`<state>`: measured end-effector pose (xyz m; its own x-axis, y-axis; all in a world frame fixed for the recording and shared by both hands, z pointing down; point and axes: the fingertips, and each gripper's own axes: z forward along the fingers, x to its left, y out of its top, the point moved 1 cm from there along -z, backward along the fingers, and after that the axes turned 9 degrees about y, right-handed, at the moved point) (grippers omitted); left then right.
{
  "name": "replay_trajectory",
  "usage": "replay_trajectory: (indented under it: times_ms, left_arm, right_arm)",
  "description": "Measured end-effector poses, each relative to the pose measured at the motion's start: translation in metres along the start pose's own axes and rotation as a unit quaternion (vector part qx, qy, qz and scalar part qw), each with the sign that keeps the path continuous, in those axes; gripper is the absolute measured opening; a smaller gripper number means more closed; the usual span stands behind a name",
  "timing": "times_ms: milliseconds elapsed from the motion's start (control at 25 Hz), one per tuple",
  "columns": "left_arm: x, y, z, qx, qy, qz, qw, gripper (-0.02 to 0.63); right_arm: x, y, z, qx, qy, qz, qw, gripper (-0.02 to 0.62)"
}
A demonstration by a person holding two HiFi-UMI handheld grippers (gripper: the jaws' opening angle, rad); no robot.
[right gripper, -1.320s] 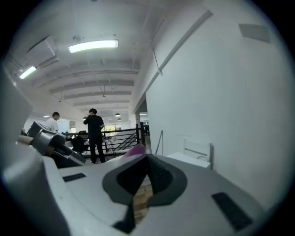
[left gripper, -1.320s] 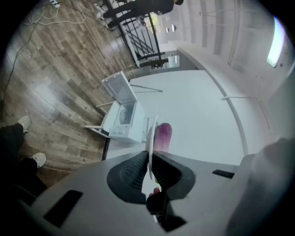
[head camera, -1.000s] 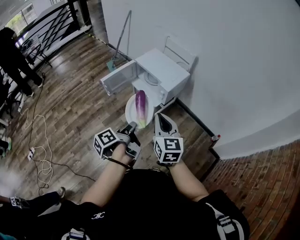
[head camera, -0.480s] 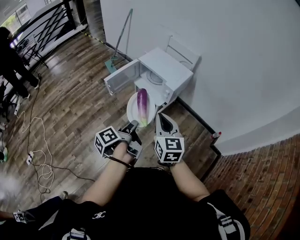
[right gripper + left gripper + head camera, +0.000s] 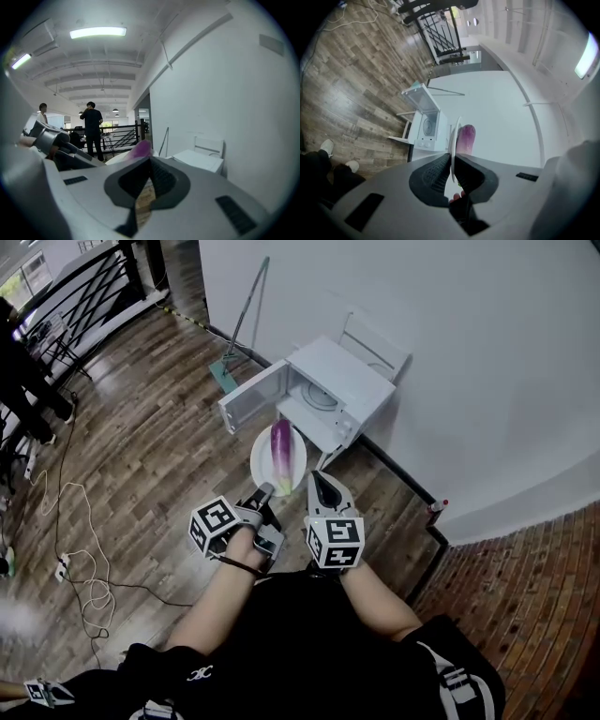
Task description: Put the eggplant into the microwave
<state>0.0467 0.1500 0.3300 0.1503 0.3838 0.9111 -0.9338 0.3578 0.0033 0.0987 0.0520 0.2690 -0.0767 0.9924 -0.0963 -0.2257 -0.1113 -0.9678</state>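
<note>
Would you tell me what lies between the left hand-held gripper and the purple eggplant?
Only the rim of the round white plate, which the left hand-held gripper clamps; the head view shows it.

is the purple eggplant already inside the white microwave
No, the purple eggplant lies on the round white plate, carried in the air short of the white microwave, whose door stands open.

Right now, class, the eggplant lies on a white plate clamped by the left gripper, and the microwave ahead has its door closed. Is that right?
Not quite. The microwave has its door open, swung out to the left, as the head view shows. The rest holds: the eggplant lies on a white plate, which the left gripper clamps by its rim.
</note>
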Motion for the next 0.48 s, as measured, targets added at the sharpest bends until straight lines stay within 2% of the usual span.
replay_trajectory:
  times_ms: [320,480]
  left_arm:
    - [0.007,0.038,0.028,0.003,0.006,-0.018,0.9998,0.025]
    - [-0.013,0.075,0.075,0.001,0.017,-0.015,0.9997,0.025]
  right_arm:
    - [-0.016,0.003,0.057,-0.001,-0.001,0.02,1.0,0.014]
    - [-0.051,0.026,0.119,-0.018,0.005,0.026,0.999,0.014]
